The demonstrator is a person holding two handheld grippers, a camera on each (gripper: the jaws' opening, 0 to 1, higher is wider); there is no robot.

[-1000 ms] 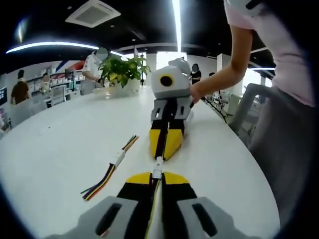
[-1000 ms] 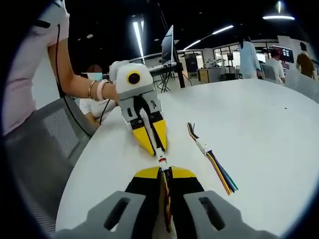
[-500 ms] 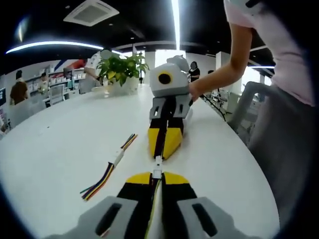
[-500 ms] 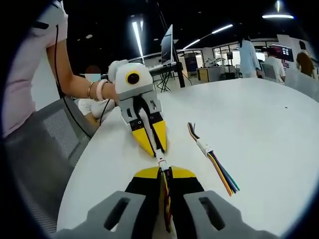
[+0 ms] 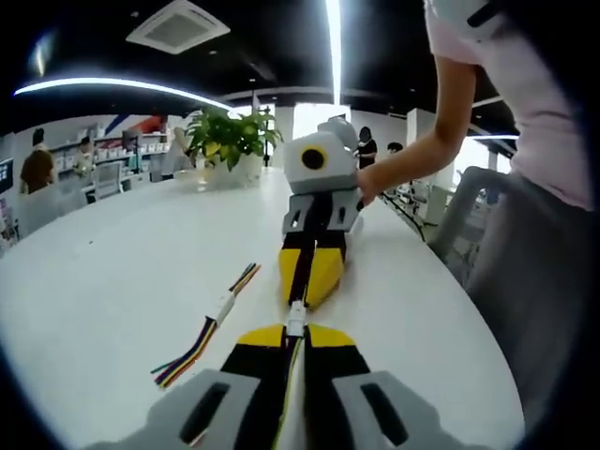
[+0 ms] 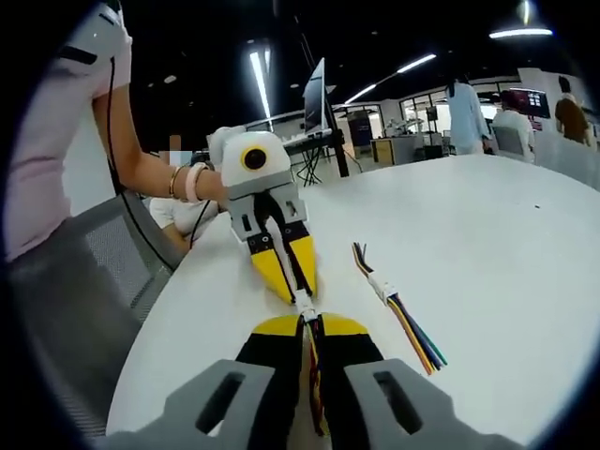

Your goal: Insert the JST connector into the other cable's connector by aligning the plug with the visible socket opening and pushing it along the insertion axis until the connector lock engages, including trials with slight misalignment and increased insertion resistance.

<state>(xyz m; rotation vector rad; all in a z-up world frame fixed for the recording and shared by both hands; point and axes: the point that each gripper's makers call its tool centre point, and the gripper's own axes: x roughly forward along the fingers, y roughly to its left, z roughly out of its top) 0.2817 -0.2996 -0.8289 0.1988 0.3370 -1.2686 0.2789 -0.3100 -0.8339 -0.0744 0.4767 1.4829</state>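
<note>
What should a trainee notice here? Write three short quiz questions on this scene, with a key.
1. True or false: the left claw and the right claw face each other tip to tip over the white table.
2. The spare cable with the coloured wires lies: A) in a claw; B) on the table beside the claws; C) on a chair.
3. What small white part sits between the claw tips, at the end of the held cable?

Key: 1 true; 2 B; 3 connector.
</note>
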